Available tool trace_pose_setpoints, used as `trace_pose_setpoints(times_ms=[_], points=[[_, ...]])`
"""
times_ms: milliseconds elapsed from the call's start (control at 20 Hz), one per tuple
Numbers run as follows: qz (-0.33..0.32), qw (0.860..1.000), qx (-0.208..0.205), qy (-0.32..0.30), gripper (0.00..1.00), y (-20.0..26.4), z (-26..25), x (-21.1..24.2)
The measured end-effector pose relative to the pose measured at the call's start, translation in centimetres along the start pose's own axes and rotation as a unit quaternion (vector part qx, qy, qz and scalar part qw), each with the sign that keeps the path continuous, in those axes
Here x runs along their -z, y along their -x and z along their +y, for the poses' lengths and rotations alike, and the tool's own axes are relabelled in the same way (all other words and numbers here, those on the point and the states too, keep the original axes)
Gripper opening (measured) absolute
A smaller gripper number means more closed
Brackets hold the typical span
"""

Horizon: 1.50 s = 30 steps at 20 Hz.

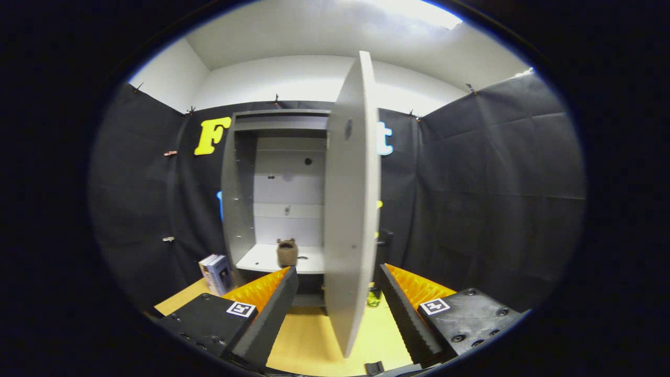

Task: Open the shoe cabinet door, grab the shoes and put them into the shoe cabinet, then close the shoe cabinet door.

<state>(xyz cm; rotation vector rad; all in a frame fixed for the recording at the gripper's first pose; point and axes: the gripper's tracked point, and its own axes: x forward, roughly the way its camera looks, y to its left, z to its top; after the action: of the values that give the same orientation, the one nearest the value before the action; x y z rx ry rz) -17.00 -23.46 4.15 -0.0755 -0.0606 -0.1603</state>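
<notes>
My tool [335, 301] is spread wide and holds nothing, its 2 ridged fingers [261, 293] straddling the free edge of the flat, matte grey cabinet door [352, 209], which stands swung out edge-on toward me — placed, I judge, to push it shut. Inside the tall grey shoe cabinet [277, 188], a small brown fuzzy shoe [287, 252] sits upright on the smooth pale shelf [261, 259]. A small box [215, 272] leans beside the cabinet on the yellow wood surface [309, 335].
</notes>
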Motion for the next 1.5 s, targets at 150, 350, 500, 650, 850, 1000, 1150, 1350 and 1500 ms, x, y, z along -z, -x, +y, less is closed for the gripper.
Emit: trace_pose_setpoints(times_ms=[150, 350, 500, 650, 850, 1000, 1150, 1350, 1500], points=[[-0.005, 0.999, 0.04, -0.001, 0.98, -1.0, -4.5, 0.2], [0.008, 0.998, 0.065, -0.015, 0.98, -4.8, -8.4, 1.9], [0.005, 0.998, 0.063, -0.014, 0.98, -8.7, -9.7, 2.3], [0.003, 0.999, 0.042, -0.026, 0.98, -11.1, -9.9, 2.3], [0.004, 0.999, 0.032, -0.039, 0.96, -11.9, -9.3, 2.1], [0.011, 0.999, 0.034, -0.038, 0.95, -11.5, -8.1, 2.2], [0.013, 0.999, 0.018, -0.037, 0.93, -10.8, -5.4, 2.1], [0.008, 1.0, -0.008, -0.024, 0.93, -10.2, 0.2, 1.8], [0.01, 0.999, -0.028, -0.028, 0.94, -10.8, 5.3, 2.0]])
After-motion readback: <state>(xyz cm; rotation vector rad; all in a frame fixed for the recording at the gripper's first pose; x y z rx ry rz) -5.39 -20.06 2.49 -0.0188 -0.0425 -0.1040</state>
